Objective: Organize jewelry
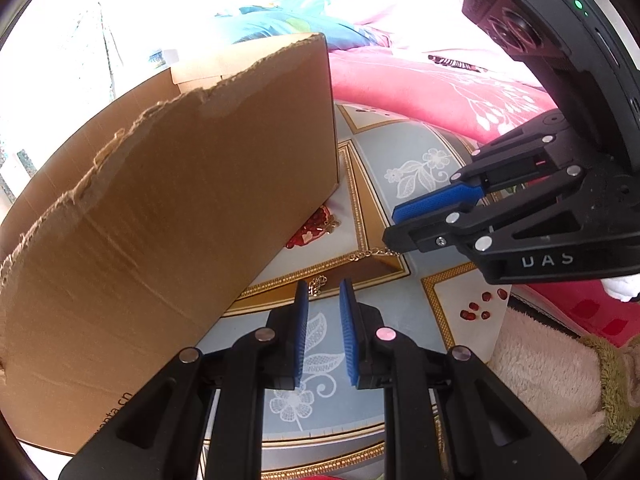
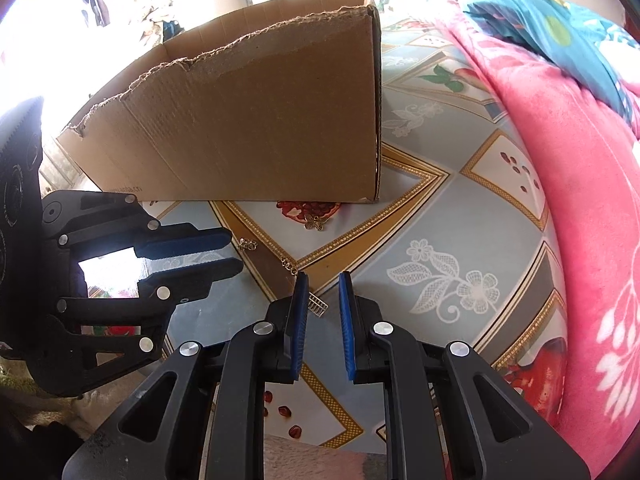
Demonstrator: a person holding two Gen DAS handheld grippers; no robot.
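A few gold jewelry bits, including a butterfly charm [image 2: 316, 222] and a chain [image 2: 248, 245], lie on the patterned tablecloth [image 2: 448, 216] just ahead of both grippers. Left gripper [image 1: 323, 292] and right gripper [image 2: 322, 280] both hang open, empty. Torn cardboard box [image 2: 256, 120] sits behind.

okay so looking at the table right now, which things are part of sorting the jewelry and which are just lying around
Part of the job:
- gold chain on the tablecloth
- flower pendant near the box
- small chain clump
- cardboard box, probably the container
- left tool and right tool, both open and empty

Just lying about:
- pink blanket
- teal bedding
- patterned tablecloth
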